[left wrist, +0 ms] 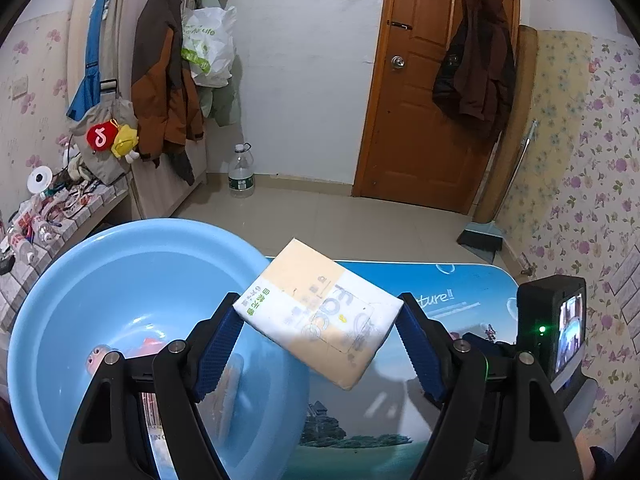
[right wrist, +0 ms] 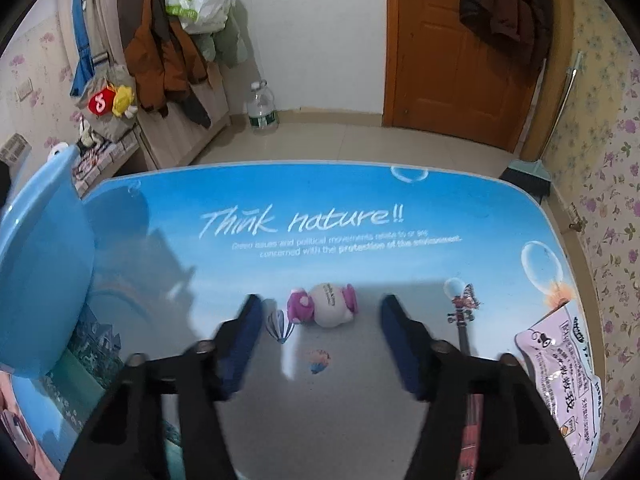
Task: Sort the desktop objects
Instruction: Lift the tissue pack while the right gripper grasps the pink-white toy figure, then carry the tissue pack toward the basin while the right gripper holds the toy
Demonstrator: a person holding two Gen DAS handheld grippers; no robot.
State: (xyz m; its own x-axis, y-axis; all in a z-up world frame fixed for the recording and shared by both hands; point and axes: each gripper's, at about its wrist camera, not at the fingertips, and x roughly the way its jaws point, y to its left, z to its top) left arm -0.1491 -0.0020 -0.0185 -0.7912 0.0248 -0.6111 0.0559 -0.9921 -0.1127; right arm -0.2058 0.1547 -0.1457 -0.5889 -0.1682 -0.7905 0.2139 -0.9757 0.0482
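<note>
- Now, my left gripper (left wrist: 320, 320) clamps its 2 ribbed blue pads on a soft rectangular tissue pack (left wrist: 318, 314), glossy white-and-cream wrap, tilted over the rim of the round, smooth blue plastic basin (left wrist: 60, 304).
- My right gripper (right wrist: 320, 316) hangs with jaws apart and blurred, holding nothing; a rounded pink-and-white toy (right wrist: 326, 306) lies on the glossy printed tabletop (right wrist: 360, 192) between them, untouched.
- Right of it, a crinkled pink sachet (right wrist: 560, 372) lies flat.

table centre (right wrist: 328, 380): clear | left: basin (right wrist: 44, 280) | right: pink packet (right wrist: 568, 380)
</note>
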